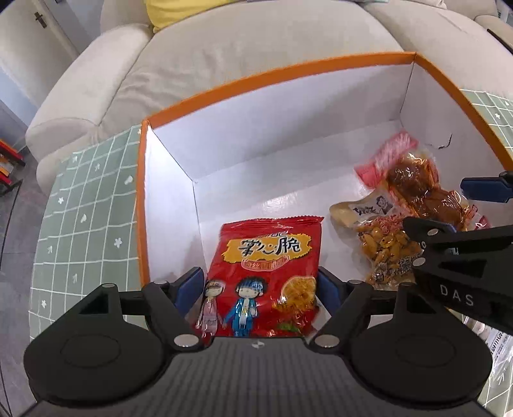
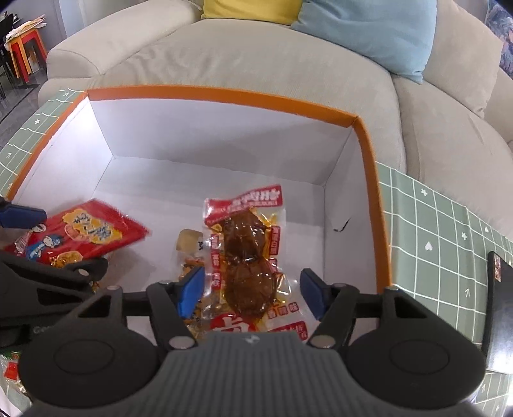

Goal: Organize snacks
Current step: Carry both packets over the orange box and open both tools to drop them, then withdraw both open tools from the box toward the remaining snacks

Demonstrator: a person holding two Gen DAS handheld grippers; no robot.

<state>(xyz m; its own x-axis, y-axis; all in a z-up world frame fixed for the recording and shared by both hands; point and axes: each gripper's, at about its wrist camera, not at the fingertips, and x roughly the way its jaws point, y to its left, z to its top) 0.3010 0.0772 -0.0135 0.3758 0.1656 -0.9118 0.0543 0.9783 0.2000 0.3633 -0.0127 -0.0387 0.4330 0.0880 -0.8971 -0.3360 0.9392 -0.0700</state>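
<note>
An orange-rimmed white box (image 1: 275, 75) (image 2: 224, 96) stands on the table. My left gripper (image 1: 261, 287) is over the box's left part, its blue pads on both sides of a red cartoon snack bag (image 1: 266, 269) that also shows in the right wrist view (image 2: 80, 234). My right gripper (image 2: 251, 293) is open above a clear pack of brown meat (image 2: 247, 266), not touching it. That pack (image 1: 420, 189) lies on a yellow peanut pack (image 1: 384, 247) (image 2: 189, 247) and a pink packet (image 1: 388, 154).
The table has a green grid cloth (image 1: 83, 205) (image 2: 449, 231). A beige sofa (image 1: 250, 41) (image 2: 256, 57) with yellow (image 2: 250, 9) and blue (image 2: 368, 29) cushions stands behind. A black object (image 2: 500, 320) lies right of the box. More packets (image 2: 9, 369) lie at the lower left.
</note>
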